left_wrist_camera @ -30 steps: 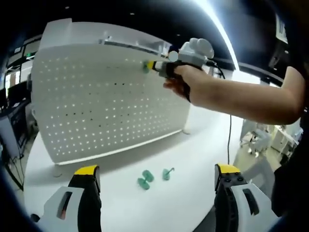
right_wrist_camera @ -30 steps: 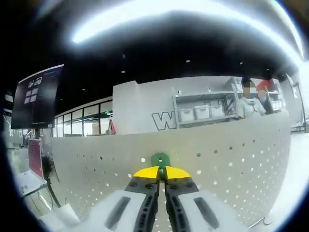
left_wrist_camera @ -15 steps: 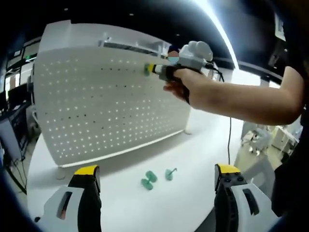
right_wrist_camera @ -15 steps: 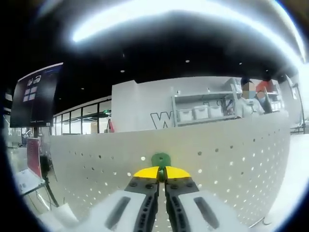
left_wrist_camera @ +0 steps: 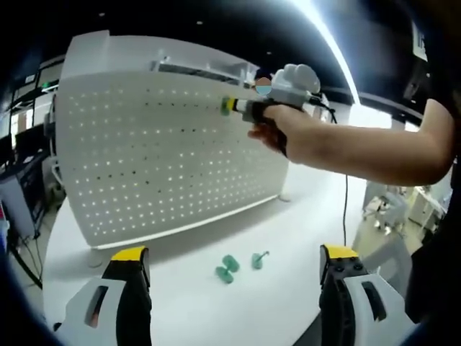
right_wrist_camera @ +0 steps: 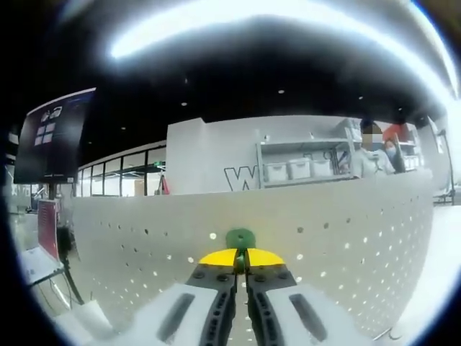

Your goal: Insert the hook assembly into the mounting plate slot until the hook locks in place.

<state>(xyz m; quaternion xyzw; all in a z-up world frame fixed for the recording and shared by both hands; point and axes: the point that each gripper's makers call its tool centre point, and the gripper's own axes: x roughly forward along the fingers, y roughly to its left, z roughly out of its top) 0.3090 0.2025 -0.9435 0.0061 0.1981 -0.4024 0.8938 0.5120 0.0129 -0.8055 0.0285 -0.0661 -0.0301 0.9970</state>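
A white pegboard mounting plate stands upright on the white table. My right gripper, held in a person's hand, presses a green hook against the plate near its top edge. In the right gripper view the right gripper is shut on the green hook, which touches the perforated plate. My left gripper is open low over the table, jaws wide apart with nothing between them. Two more green hooks lie on the table in front of the plate.
A cable runs down from the right gripper along the table's right side. Shelving with white bins and a dark screen stand beyond the plate. An office desk lies left of the table.
The left gripper's view has shifted slightly, so plate and loose hooks sit a little further right. The right gripper stays shut on the hook at the plate.
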